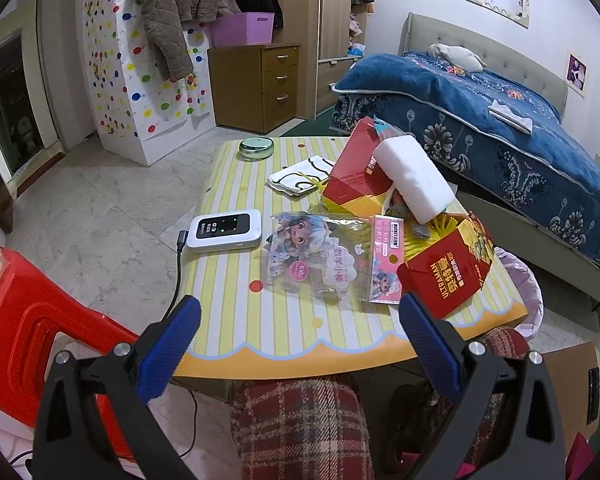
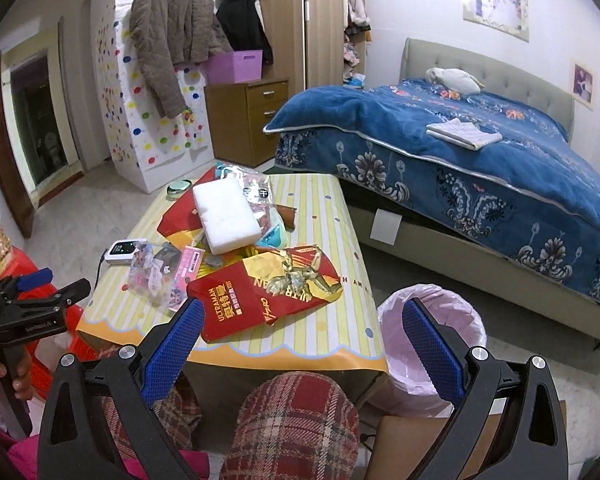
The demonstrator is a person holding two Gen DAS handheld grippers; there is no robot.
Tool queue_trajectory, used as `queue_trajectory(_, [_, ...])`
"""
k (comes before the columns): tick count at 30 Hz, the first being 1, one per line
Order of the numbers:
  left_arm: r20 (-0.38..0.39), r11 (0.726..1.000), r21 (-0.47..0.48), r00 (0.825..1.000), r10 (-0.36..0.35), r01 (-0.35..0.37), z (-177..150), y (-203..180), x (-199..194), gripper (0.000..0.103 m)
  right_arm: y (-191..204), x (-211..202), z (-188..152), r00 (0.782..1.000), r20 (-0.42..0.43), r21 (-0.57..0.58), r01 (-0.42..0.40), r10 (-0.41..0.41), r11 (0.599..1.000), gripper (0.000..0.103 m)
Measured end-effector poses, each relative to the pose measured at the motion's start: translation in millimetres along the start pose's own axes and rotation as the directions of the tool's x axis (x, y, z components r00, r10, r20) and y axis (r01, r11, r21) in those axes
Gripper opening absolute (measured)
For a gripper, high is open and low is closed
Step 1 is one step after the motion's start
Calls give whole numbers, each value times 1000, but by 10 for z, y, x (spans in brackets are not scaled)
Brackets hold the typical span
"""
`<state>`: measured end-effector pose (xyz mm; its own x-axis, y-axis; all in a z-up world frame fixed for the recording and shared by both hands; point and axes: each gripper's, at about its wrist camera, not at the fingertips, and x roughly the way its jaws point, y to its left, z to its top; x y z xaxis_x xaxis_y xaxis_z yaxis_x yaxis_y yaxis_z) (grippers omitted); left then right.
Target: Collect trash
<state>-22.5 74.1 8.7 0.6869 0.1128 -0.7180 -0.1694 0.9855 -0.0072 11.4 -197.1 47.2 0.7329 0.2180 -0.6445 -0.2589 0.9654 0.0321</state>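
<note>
Both claws are wide open and hold nothing. The left claw (image 1: 300,320) hangs over the near edge of the small surface with the yellow and white striped cover (image 1: 228,292). The right claw (image 2: 302,320) hangs over the near right corner of it.

The trash lies on the surface. A torn red and gold paper box (image 2: 268,296) is nearest. A clear plastic packet with cartoon pictures (image 1: 320,256) lies flat just left of it. A white foam block (image 2: 224,212) rests on another red piece of box (image 1: 352,172).

A bin with a pink plastic bag (image 2: 440,320) stands on the floor just right of the surface. A white phone-like gadget with a black cable (image 1: 226,230) sits near the left edge.
</note>
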Motion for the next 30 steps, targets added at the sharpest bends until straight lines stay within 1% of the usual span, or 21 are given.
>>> queue_trajectory(30, [-3, 1000, 0, 1000, 1, -1, 6, -13, 2, 96, -11, 2, -25, 1000, 2, -3, -2, 2, 1000, 98])
